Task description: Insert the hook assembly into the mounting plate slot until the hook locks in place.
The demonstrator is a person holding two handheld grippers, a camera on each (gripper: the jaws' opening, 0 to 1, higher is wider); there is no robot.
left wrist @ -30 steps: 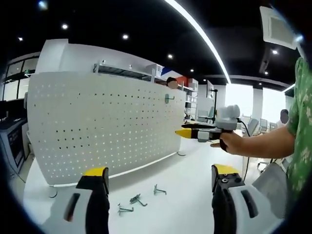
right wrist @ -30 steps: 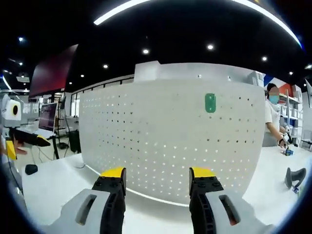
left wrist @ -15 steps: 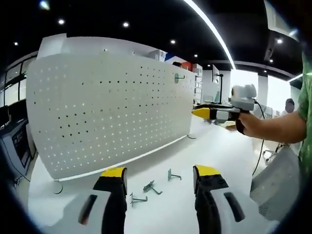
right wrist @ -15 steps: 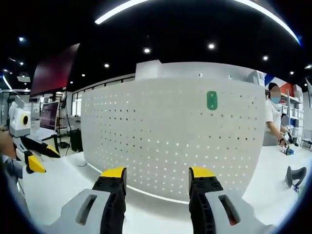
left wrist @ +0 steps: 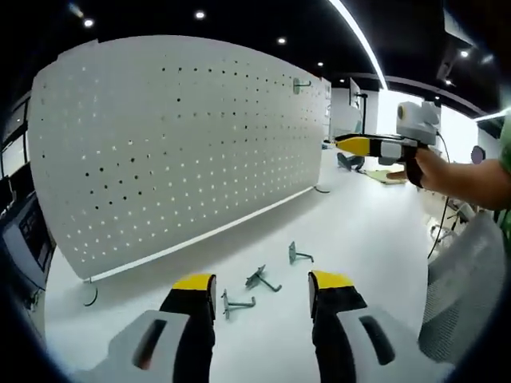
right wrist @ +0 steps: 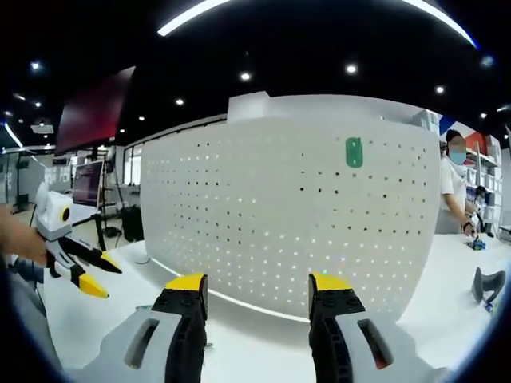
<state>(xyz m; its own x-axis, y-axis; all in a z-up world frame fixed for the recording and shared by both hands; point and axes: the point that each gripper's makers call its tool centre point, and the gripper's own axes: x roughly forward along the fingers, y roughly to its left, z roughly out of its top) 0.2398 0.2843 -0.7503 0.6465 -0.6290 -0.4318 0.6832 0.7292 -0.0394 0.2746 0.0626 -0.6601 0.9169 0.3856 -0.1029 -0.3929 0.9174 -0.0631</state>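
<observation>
Pick-up stage: the left tongs (left wrist: 262, 286), held wide and empty, are aimed at the hooks (left wrist: 263, 279) on the surface (left wrist: 359, 231); the right tongs (right wrist: 257, 284), equally wide, are faced toward the pegboard (right wrist: 279, 223). Next, one hook is to be gripped.

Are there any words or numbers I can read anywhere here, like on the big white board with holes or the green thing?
There are no words or numbers to read.
The white pegboard has only holes.
The green tag looks blank, but it is too small to be sure.
The monitor is too blurred to read.
The metal hooks on the table carry no marks.
</observation>
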